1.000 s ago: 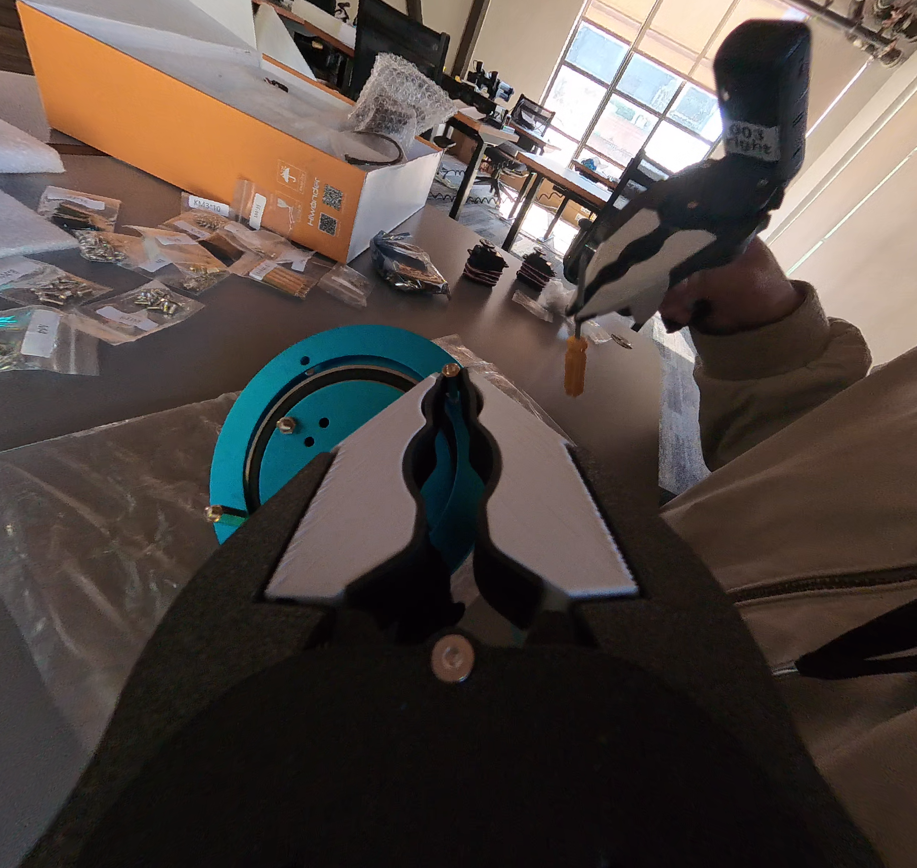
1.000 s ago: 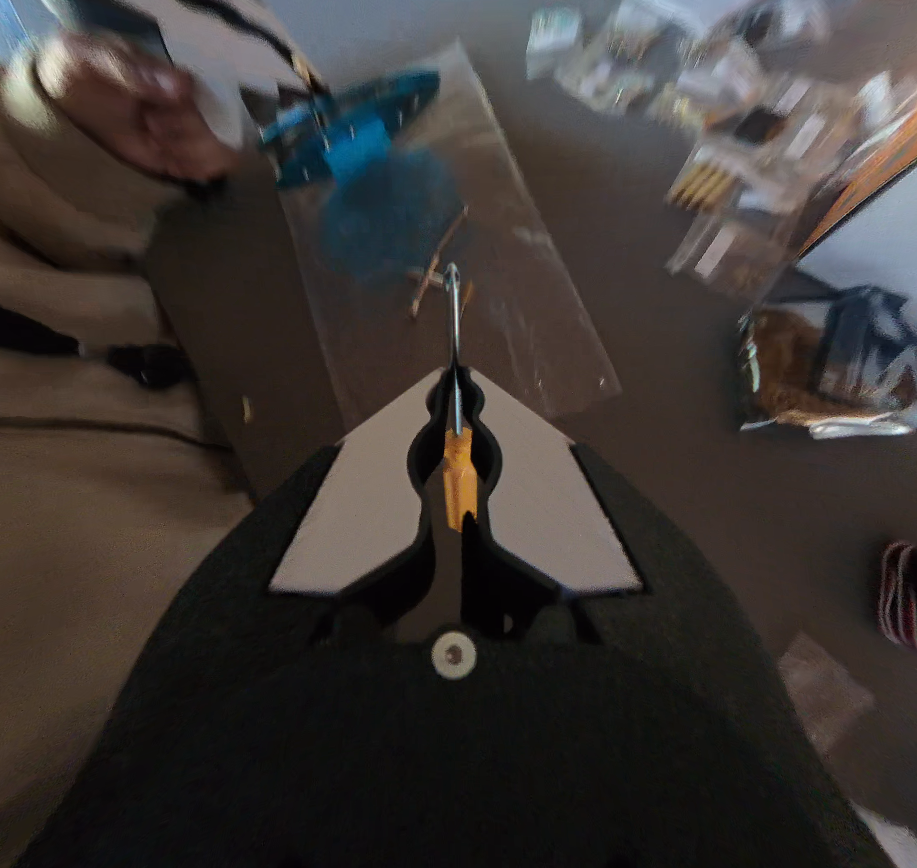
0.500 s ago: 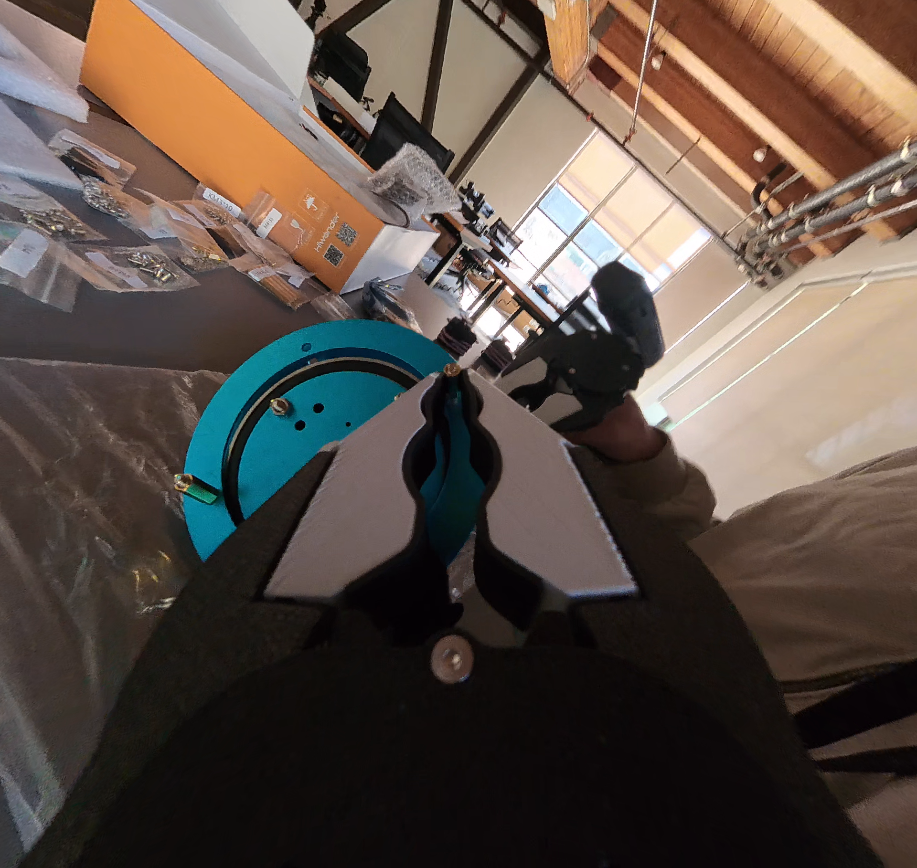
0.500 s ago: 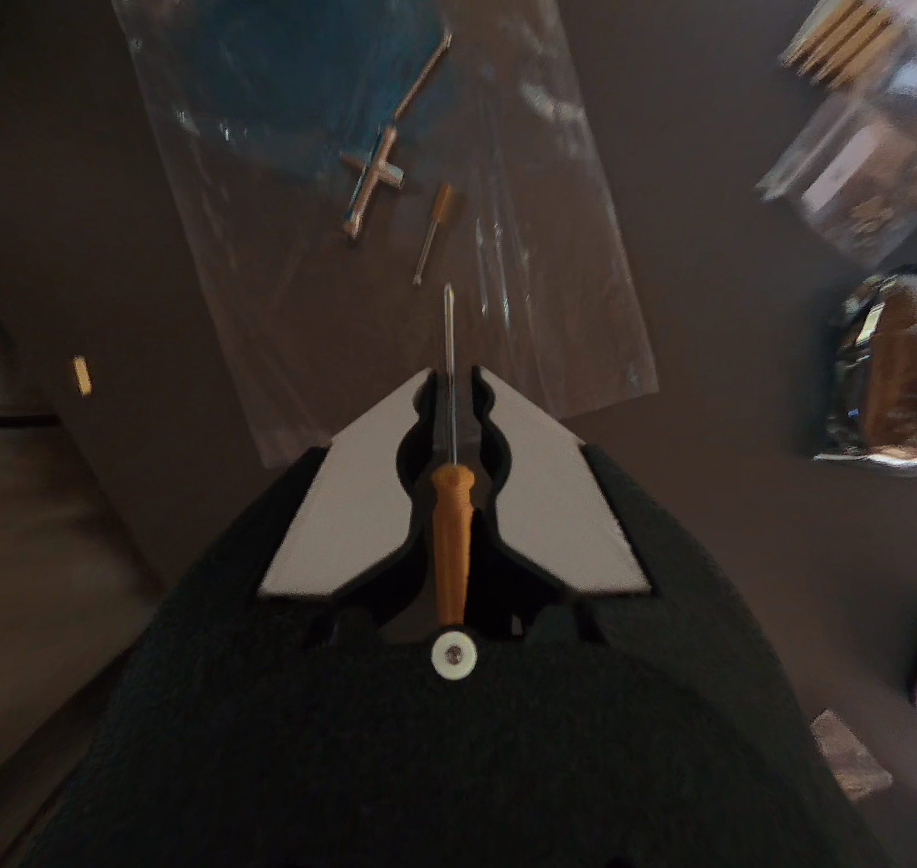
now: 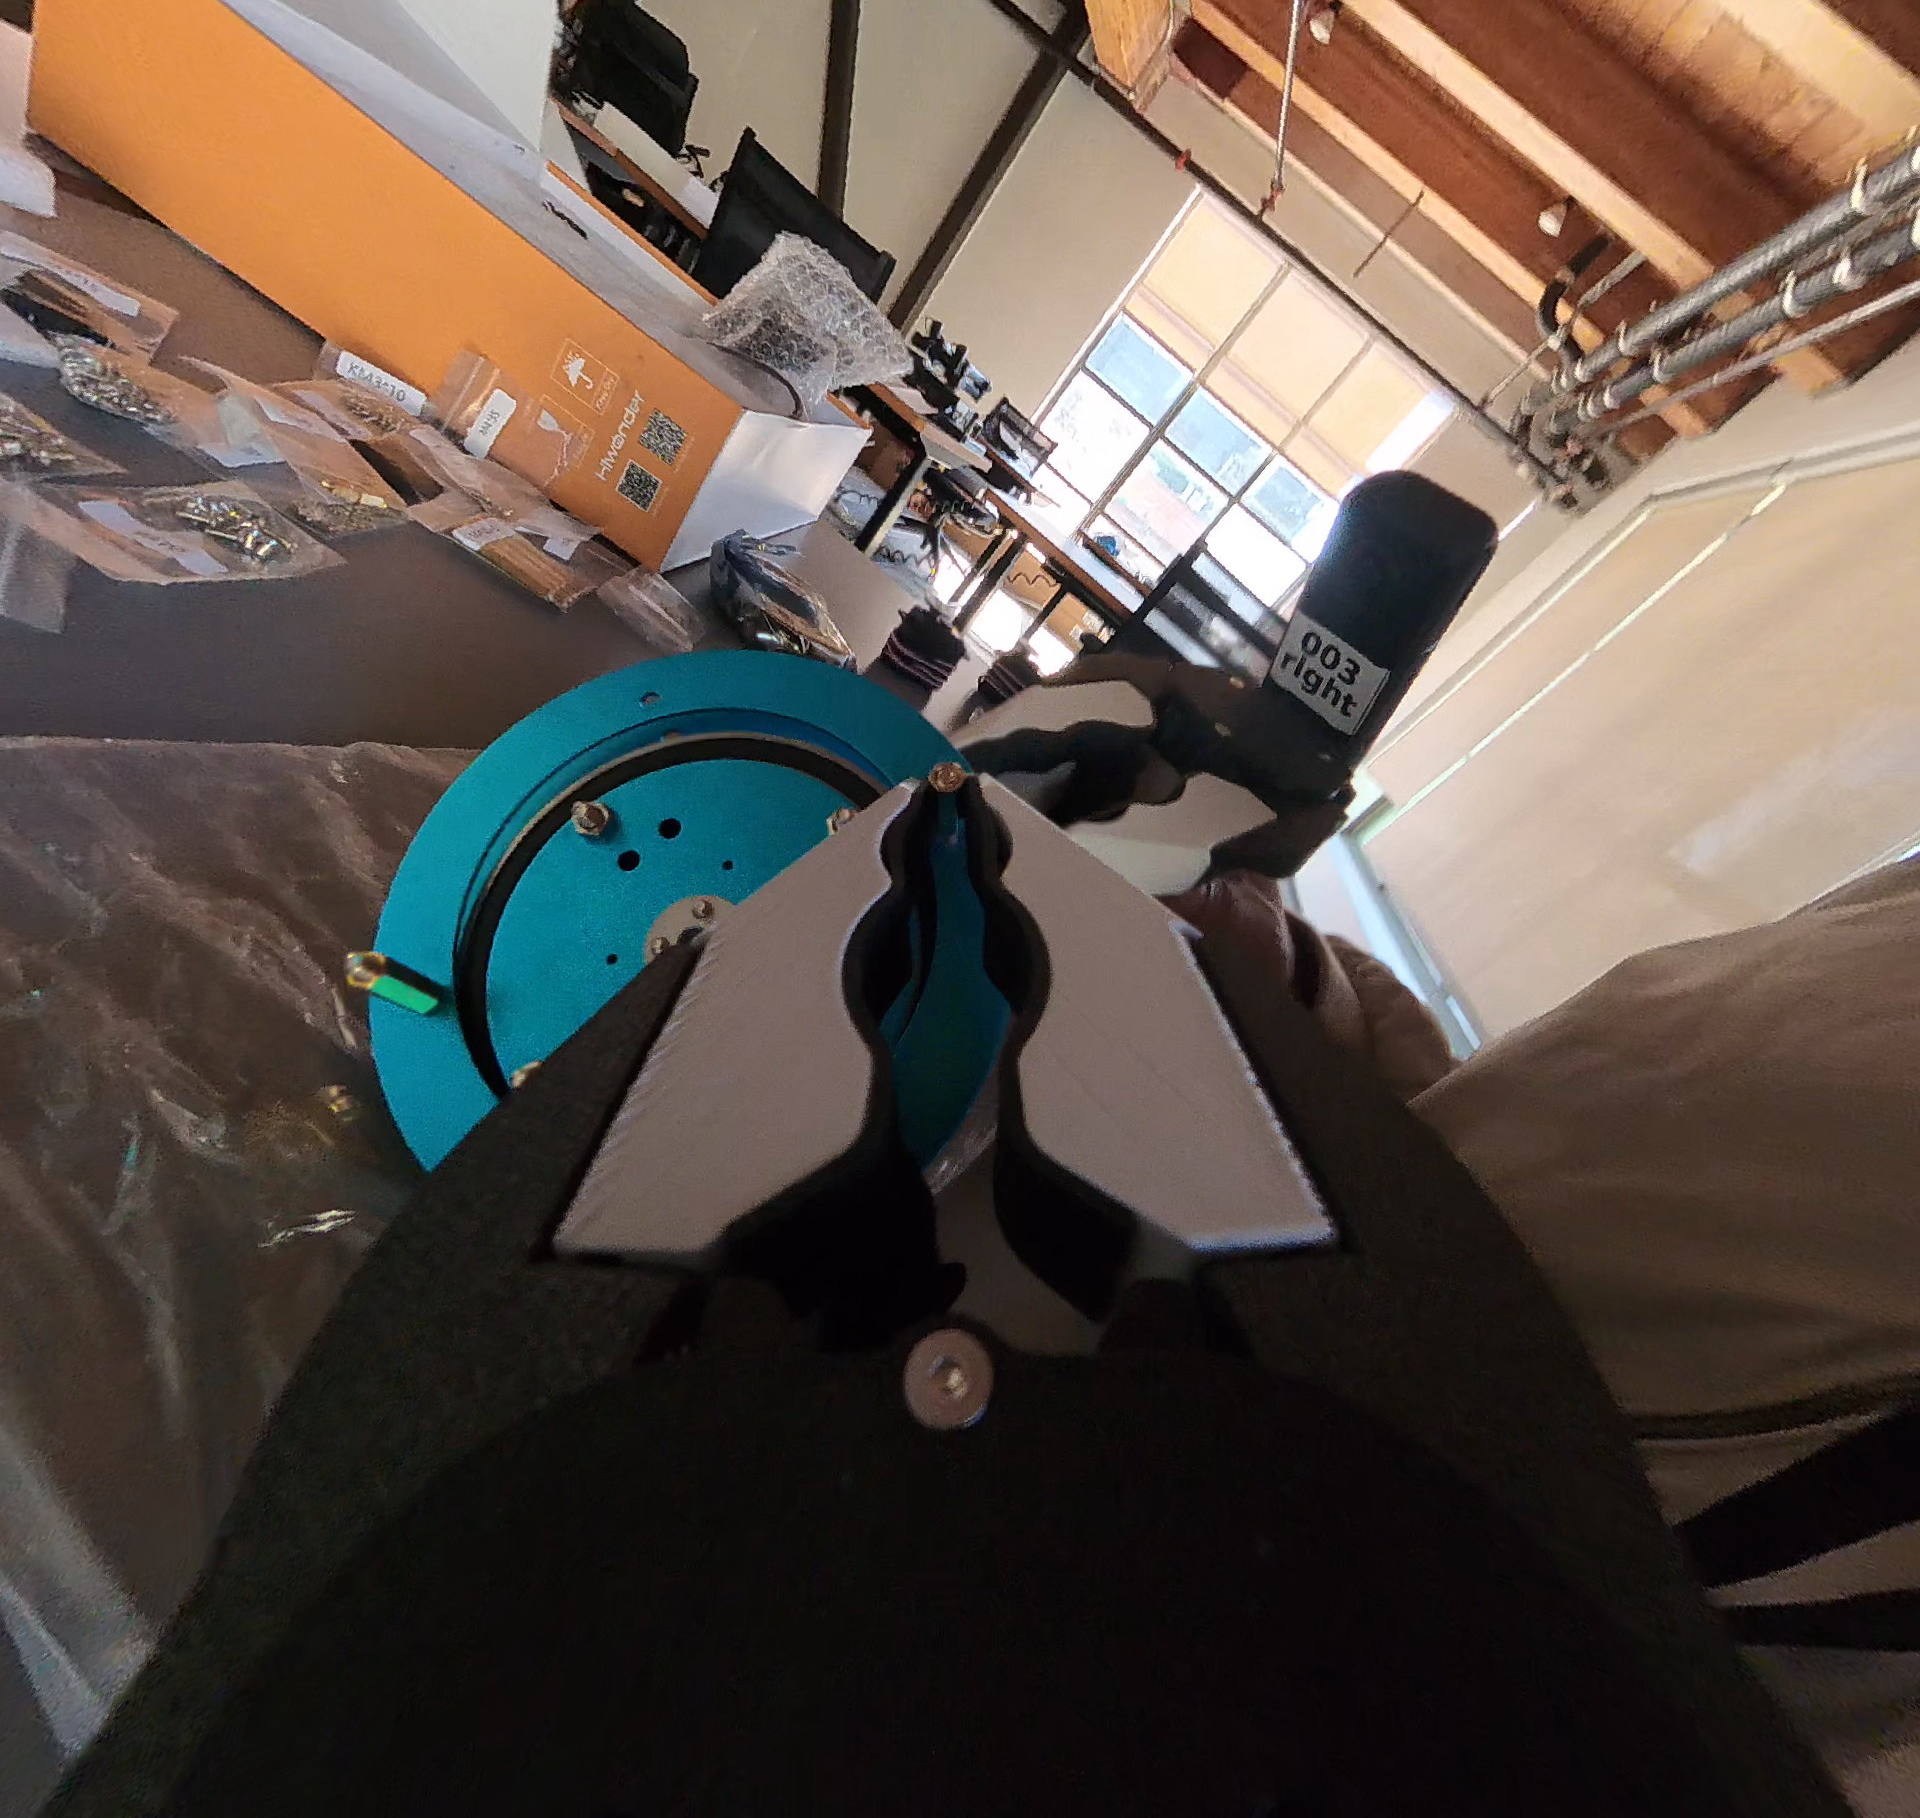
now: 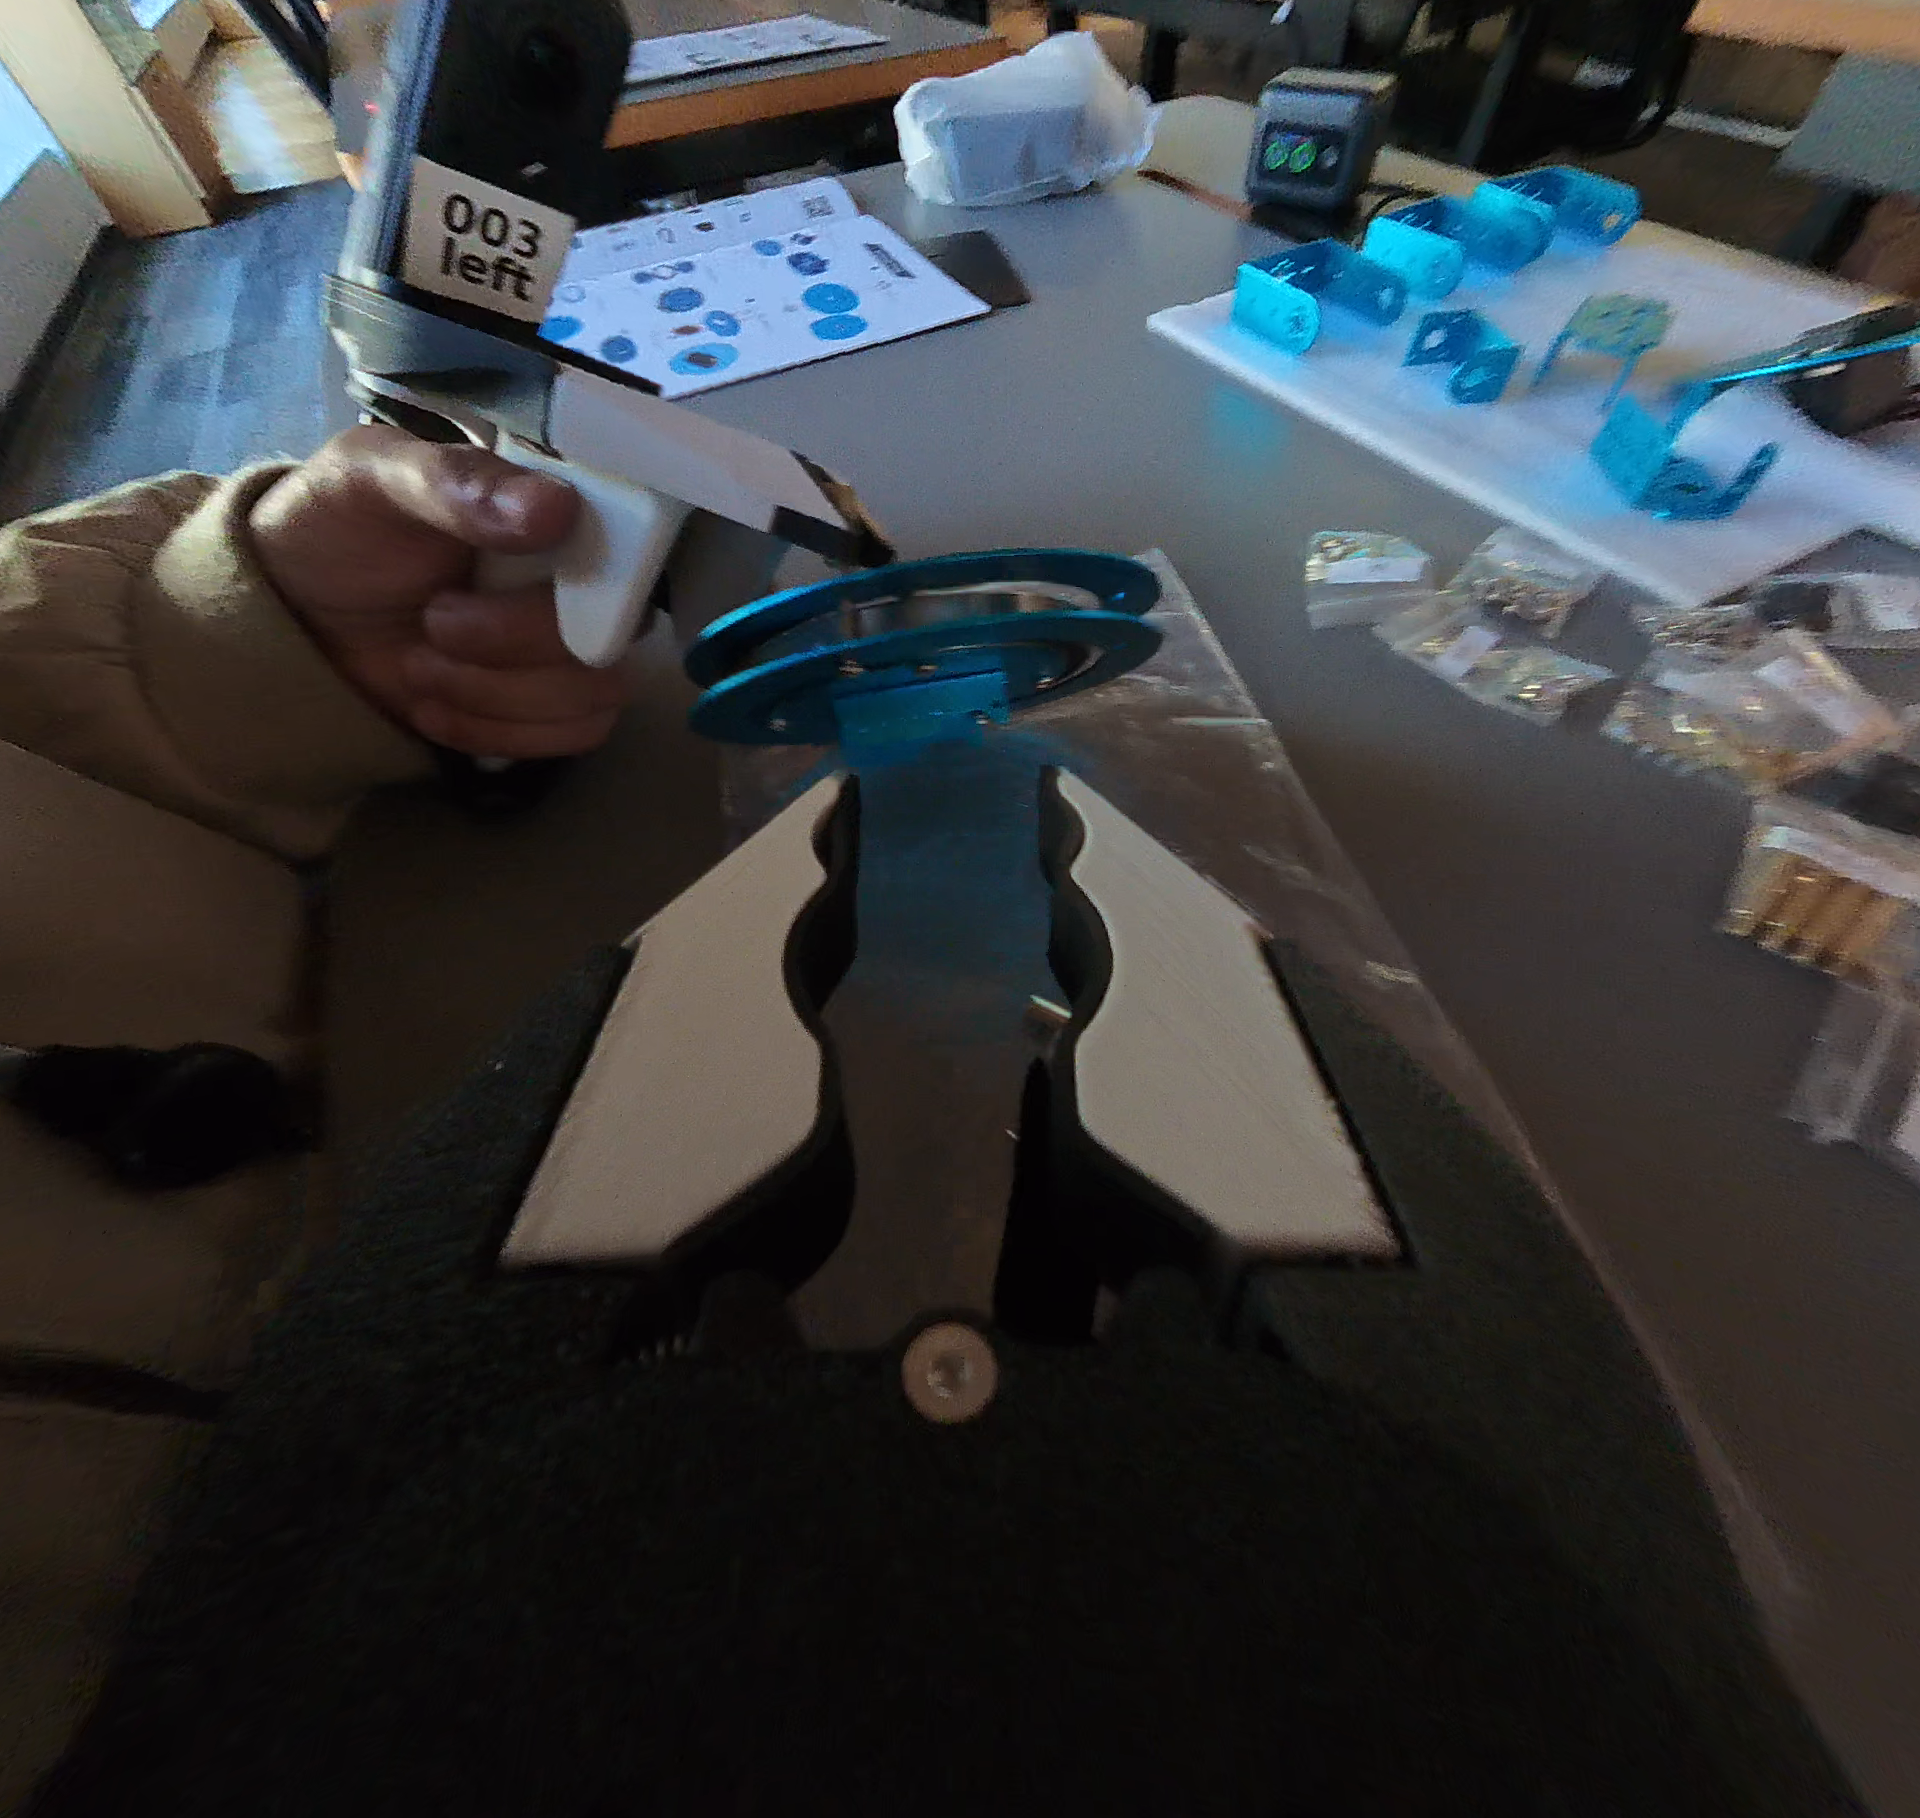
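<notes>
Now left tool [image 5: 943,812] pinches blue disc [image 5: 582,895].

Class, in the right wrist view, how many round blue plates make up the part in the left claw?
2. The upper plate has its rim in the left claw; the lower plate lies parallel just beneath it. Any between them would be hidden.

Disc assy [image 6: 925,646] above plastic sheet [image 6: 1226,729]; parts bags [image 6: 1558,625] right, tray [image 6: 1455,438] behind

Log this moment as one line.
left tool: shut on blue disc assembly, lifted over plastic sheet | right tool: open, empty, facing assembly | table: parts bags
</notes>
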Tool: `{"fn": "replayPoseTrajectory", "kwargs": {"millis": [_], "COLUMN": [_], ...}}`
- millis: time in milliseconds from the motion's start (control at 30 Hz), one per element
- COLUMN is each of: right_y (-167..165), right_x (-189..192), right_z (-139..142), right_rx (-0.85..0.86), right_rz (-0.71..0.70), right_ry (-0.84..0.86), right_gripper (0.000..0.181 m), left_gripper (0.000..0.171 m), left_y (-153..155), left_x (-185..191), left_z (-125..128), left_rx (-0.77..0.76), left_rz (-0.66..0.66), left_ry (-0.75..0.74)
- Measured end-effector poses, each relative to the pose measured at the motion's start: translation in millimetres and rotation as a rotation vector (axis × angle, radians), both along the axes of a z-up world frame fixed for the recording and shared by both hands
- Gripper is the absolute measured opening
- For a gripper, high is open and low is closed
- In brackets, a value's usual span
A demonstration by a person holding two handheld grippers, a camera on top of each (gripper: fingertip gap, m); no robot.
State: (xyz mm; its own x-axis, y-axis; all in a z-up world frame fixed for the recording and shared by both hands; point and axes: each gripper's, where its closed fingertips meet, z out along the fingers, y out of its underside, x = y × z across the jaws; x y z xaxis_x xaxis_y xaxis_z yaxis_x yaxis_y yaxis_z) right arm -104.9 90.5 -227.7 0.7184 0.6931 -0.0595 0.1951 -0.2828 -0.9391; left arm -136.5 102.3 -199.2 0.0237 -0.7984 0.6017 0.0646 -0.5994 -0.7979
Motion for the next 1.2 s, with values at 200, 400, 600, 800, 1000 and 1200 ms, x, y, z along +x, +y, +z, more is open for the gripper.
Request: {"fn": "replayPoseTrajectory", "kwargs": {"millis": [200,400,600,800,1000,1200], "right_y": [-9,-21,-32,-31,-33,-30], "right_x": [14,0,-4,3,8,8], "right_z": [23,13,5,7,11,6], "right_rx": [0.17,0.185,0.218,0.231,0.222,0.197], "right_rz": [-0.089,-0.042,-0.042,-0.079,-0.08,-0.083], "right_ry": [0.048,-0.051,-0.151,-0.152,-0.103,-0.114], "right_gripper": [0.031,0.029,0.025,0.034,0.032,0.032], "left_gripper": [0.004,0.004,0.004,0.004,0.004,0.004], "left_y": [-5,-10,-14,-19,-17,-16], "left_x": [1,3,3,8,6,5], "left_z": [-3,-6,-8,-13,-11,-10], "left_rx": [0.028,0.046,0.061,0.056,0.058,0.045], "left_rz": [-0.023,-0.035,-0.042,-0.081,-0.07,-0.067], "left_ry": [0.012,0.037,0.05,0.083,0.072,0.057]}}
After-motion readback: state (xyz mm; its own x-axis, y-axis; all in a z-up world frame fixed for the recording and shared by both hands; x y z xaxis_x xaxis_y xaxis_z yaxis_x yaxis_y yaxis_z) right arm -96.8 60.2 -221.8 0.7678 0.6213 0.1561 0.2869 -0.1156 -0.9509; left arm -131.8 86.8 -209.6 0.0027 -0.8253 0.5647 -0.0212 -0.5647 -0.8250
